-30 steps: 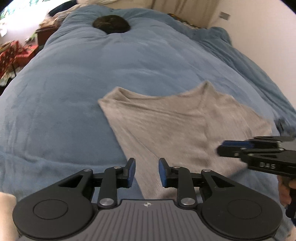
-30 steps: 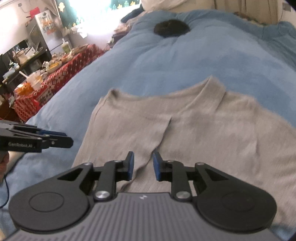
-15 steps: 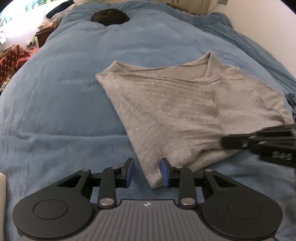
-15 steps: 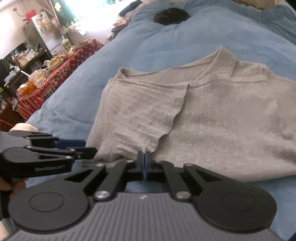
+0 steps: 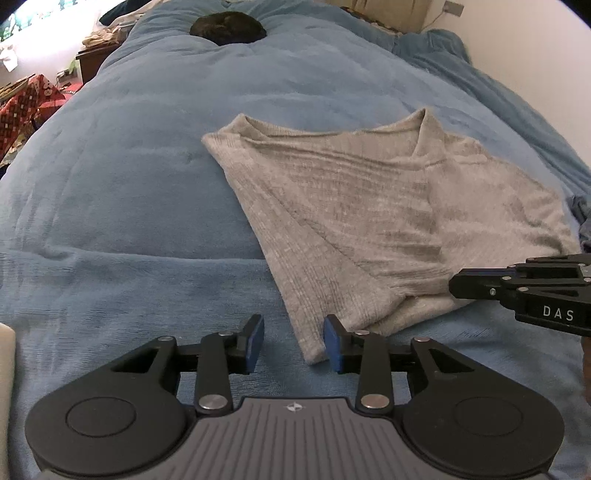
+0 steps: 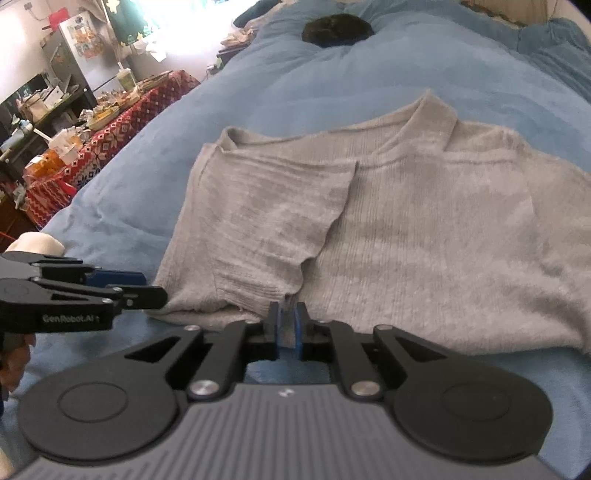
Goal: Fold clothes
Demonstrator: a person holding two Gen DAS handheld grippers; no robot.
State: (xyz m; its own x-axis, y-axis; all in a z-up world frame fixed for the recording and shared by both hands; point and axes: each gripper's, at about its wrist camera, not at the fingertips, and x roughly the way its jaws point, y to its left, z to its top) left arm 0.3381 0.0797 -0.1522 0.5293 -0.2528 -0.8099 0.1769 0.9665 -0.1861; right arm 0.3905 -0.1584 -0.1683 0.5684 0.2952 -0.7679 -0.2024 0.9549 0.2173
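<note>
Open blanket (image 5: 140, 192) all along the left of the sweater (image 5: 351, 221), free for a pass up to the dark lump (image 5: 227, 23) at the far end. Clear blue strip too between sweater hem and both grippers. Left gripper (image 5: 293, 341) spread wide at the hem's near corner, nothing between the pads. Right gripper (image 6: 287, 325) nearly closed just short of the folded flap's edge. Off the left side, a cluttered red table (image 6: 110, 129) close beside the bed. On the right, bunched blanket against the wall (image 5: 535, 55).

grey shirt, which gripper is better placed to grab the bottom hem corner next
Left. The left gripper is open with the grey shirt hem corner between its fingers; the right gripper is nearly shut.
</note>
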